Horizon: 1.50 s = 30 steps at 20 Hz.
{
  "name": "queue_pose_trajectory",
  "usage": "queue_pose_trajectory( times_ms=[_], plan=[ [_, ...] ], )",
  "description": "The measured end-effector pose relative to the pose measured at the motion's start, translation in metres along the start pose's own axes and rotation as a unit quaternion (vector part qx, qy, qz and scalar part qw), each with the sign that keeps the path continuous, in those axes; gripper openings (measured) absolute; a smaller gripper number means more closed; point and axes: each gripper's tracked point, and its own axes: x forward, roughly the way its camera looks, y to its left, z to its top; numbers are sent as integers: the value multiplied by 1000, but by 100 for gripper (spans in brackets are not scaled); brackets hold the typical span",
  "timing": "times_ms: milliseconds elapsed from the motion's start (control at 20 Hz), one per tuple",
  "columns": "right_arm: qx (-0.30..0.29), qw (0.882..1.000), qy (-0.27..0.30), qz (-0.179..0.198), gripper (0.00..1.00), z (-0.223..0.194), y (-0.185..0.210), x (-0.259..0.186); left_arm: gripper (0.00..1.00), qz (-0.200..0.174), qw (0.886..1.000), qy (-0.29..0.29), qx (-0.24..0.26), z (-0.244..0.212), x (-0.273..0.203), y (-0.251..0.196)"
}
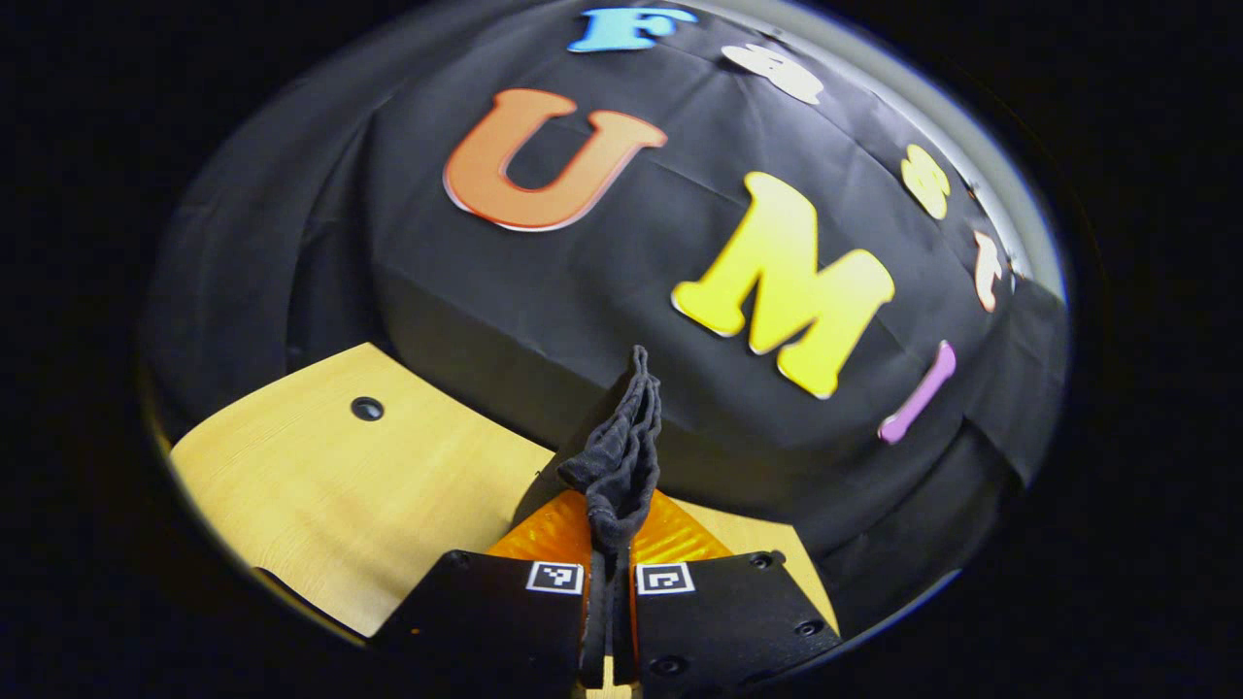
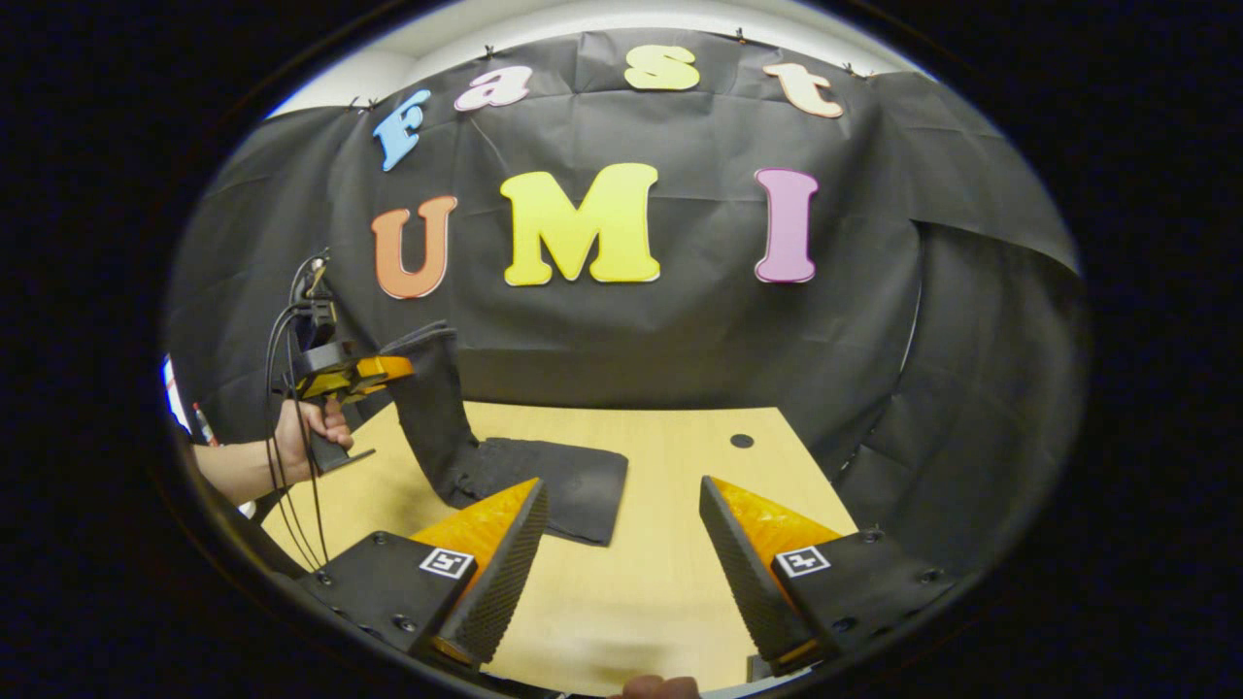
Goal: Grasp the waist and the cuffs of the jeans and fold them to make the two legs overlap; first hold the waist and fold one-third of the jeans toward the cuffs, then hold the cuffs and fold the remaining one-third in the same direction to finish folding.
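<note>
Dark jeans lie on the wooden table, one end lifted up at the left. In the right gripper view, the left gripper holds that raised end above the table, a hand behind it. In the left gripper view, my left gripper is shut on a bunched edge of the jeans, which sticks up between the fingers. My right gripper stands open above the table, just in front of the flat part of the jeans, with nothing between its fingers.
The light wooden table has a small dark hole near its far corner, also seen as a hole in the left gripper view. Black cloth wall stands close behind the table. Cables hang from the left gripper.
</note>
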Motion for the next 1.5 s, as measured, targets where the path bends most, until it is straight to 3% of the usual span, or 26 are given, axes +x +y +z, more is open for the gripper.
queue_pose_trajectory(
  times_ms=[250,450,600,850,1050,1200,1500],
  plan=[
    [10,999,14,-47,96,-13,-48,-17,6,-26,989,13,148,-82,11,-62],
    [16,996,34,-77,94,-25,-79,-28,6,-28,977,50,207,-160,31,-77],
    [19,994,47,-93,96,-32,-94,-34,6,-17,969,84,233,-201,48,-75],
    [20,992,68,-104,94,-41,-107,-31,12,-3,965,130,227,-246,66,-66],
    [28,992,74,-99,95,-42,-106,-27,33,-20,965,138,221,-256,68,-76],
    [28,993,74,-87,95,-39,-101,-15,100,-30,967,142,210,-256,62,-86],
    [19,998,48,-44,97,-22,-73,18,100,-33,976,101,192,-202,24,-98]
  ],
)
